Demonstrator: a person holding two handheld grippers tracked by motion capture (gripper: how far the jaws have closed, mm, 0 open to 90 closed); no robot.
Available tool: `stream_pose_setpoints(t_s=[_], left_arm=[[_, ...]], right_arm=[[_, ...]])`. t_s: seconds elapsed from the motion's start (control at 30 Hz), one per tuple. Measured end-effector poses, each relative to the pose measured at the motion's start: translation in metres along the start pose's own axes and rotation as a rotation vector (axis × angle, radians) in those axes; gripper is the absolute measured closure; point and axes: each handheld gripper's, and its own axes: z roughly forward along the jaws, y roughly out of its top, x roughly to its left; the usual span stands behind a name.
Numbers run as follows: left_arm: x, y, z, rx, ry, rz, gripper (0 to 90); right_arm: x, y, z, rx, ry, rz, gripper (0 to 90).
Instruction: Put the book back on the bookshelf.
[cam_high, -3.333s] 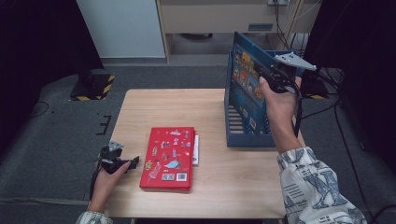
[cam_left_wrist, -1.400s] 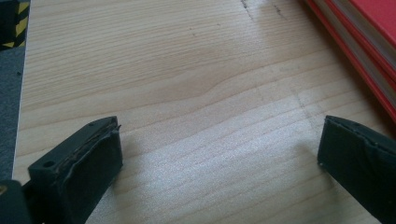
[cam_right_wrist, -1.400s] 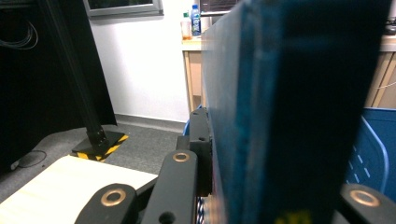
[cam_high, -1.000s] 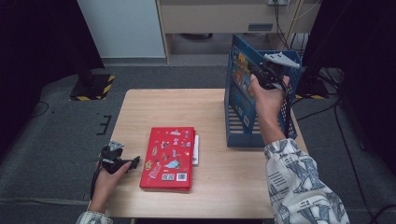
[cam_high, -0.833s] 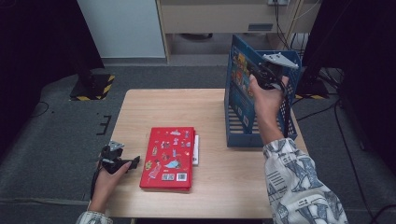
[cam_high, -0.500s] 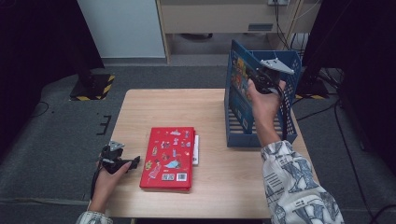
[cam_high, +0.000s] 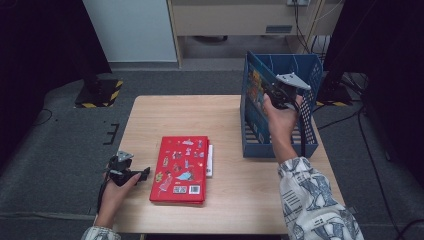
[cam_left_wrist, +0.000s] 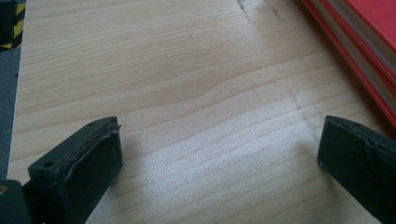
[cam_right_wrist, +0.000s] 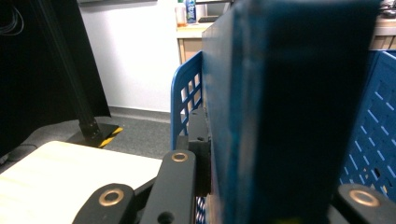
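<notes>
Inside the blue crate (cam_high: 310, 135), the right claw (cam_high: 274, 95) clamps the blue book (cam_high: 254, 95)

Blue book (cam_high: 256, 95): lower now, sunk upright into the left side of the blue basket (cam_high: 310, 131).
Right gripper (cam_high: 272, 96): lower with it, clamped on the book, nearer the basket rim.

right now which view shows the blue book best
The high view: the blue book stands upright in the blue basket, cover showing, clamped by the right gripper. The right gripper view shows its dark edge, close and blurred. The left gripper view looks at table.
</notes>
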Motion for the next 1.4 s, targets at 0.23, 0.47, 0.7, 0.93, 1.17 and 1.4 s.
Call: stream_pose_setpoints(t_s=[0.23,0.47,0.7,0.93,1.17,1.4], left_arm=[[-0.001,0.000,0.000,-0.002,0.000,-0.002,0.0],[-0.001,0.000,0.000,0.000,-0.002,0.002,0.0],[-0.002,0.001,0.001,0.000,-0.005,0.004,0.0],[-0.002,0.001,0.001,0.001,-0.006,0.006,0.0],[-0.003,0.001,0.001,0.000,-0.007,0.005,0.0],[-0.003,0.001,0.001,0.000,-0.008,0.006,0.0]], right_arm=[[0.004,-0.005,-0.010,0.027,0.001,-0.021,81.4],[0.010,-0.016,-0.026,0.063,0.007,-0.043,80.2],[0.013,-0.012,-0.030,0.089,0.012,-0.052,79.0],[0.013,-0.007,-0.030,0.094,0.025,-0.051,77.4],[0.012,0.005,-0.031,0.084,0.029,-0.067,77.5],[0.014,0.010,-0.031,0.098,0.022,-0.083,78.3]])
